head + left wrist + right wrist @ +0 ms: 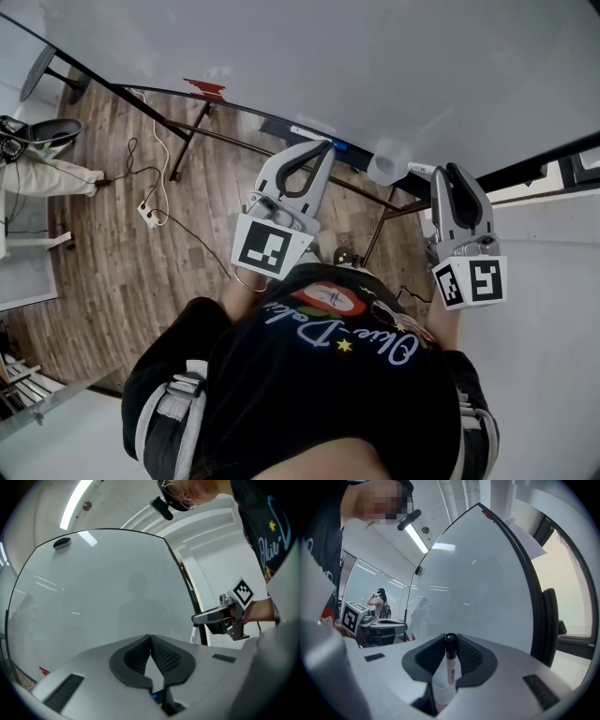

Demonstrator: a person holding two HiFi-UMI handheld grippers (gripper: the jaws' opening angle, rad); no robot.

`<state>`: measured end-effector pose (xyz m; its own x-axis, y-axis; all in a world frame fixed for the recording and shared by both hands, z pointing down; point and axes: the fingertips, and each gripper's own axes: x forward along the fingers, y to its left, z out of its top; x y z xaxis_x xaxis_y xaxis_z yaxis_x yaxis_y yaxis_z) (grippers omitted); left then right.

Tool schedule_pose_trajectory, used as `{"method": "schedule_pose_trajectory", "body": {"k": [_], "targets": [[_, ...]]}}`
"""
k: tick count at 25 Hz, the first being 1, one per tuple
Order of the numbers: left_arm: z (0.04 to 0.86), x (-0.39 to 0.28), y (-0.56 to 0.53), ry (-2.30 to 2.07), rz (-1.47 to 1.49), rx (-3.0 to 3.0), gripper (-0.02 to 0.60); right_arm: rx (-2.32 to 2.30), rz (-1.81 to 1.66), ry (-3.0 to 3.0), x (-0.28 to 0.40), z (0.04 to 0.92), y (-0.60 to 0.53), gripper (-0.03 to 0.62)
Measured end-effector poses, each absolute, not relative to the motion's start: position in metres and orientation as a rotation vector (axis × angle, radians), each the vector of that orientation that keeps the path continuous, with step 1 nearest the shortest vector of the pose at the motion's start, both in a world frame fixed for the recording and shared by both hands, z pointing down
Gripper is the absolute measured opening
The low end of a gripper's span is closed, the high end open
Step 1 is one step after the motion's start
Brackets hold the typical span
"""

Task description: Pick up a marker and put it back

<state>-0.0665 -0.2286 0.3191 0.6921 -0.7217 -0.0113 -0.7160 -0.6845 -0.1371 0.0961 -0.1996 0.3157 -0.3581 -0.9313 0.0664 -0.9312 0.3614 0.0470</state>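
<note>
Whiteboard (487, 583) behind marker (451, 665) between right jaws

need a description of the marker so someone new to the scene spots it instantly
Start at the big whiteboard the person faces. In front of it, the right gripper is closed on the marker: a white barrel with a black cap, clamped between the pads. The left gripper is shut on nothing.

White marker (450, 670) with a black cap, right claw (450, 636) grey with black textured pads (469, 656), floor (122, 253) brown wood planks.
</note>
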Motion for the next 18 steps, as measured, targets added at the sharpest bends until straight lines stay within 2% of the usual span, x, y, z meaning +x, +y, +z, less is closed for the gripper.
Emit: {"method": "schedule_pose_trajectory", "body": {"k": [18], "targets": [[0.318,-0.078,-0.229,1.240,-0.094,-2.729,0.003,1.619,0.121,-2.525,0.080,0.356,-0.211,0.072]]}}
